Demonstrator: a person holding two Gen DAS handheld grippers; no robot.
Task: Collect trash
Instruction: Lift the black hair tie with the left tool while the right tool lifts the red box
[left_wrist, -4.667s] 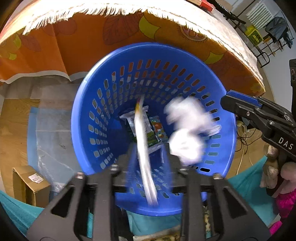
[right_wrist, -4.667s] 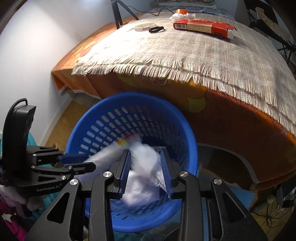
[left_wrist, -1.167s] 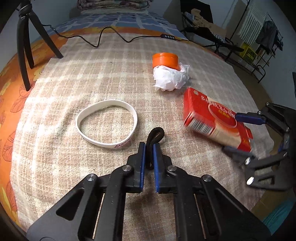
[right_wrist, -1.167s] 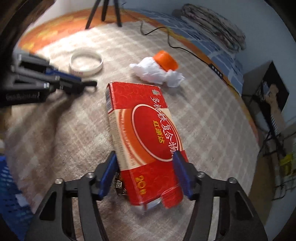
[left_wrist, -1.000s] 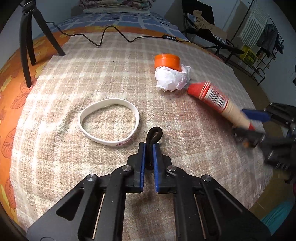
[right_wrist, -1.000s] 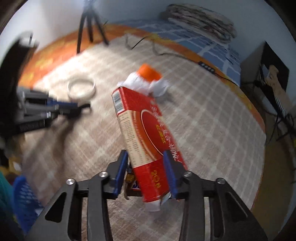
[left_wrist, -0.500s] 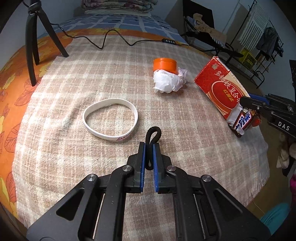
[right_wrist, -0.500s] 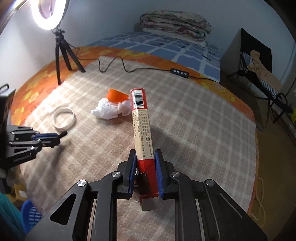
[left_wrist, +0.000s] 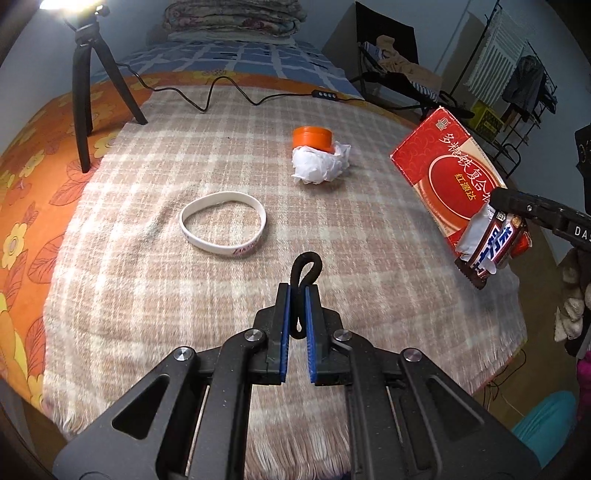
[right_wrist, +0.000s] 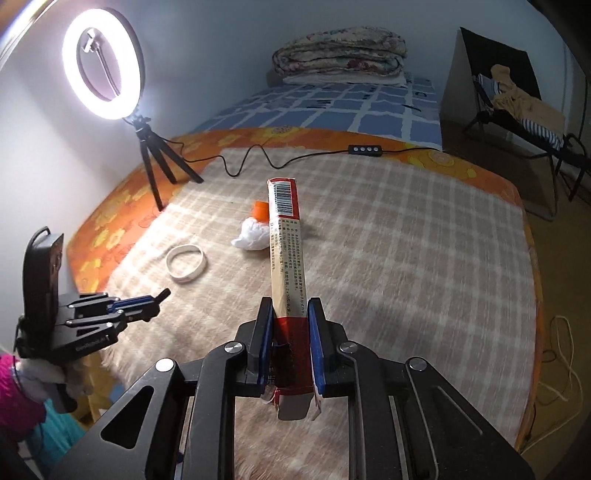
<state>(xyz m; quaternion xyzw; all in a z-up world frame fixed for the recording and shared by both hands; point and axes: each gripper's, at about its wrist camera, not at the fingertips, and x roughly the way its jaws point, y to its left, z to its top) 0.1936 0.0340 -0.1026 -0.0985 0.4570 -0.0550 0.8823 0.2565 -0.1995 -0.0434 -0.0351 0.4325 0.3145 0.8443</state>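
My left gripper (left_wrist: 296, 295) is shut on a black hair tie (left_wrist: 305, 271) and holds it just above the checked blanket; it also shows in the right wrist view (right_wrist: 155, 297). My right gripper (right_wrist: 289, 321) is shut on a flat red box (right_wrist: 286, 251) held on edge above the bed, with a candy bar wrapper (right_wrist: 280, 356) pinched beside it. In the left wrist view the red box (left_wrist: 448, 173) and the wrapper (left_wrist: 491, 249) hang at the right. A crumpled white tissue (left_wrist: 319, 166) lies against an orange lid (left_wrist: 312, 137).
A white wristband (left_wrist: 223, 227) lies on the checked blanket (left_wrist: 147, 288). A ring light on a black tripod (right_wrist: 147, 147) stands at the far left, its cable (left_wrist: 229, 92) running across the bed. Folded quilts (right_wrist: 338, 55) lie at the head. A blue object (left_wrist: 546, 421) shows lower right.
My right gripper closed on the red box and lifted it off the blanket, turning it on edge. My left gripper stayed shut on the hair tie and rose slightly.
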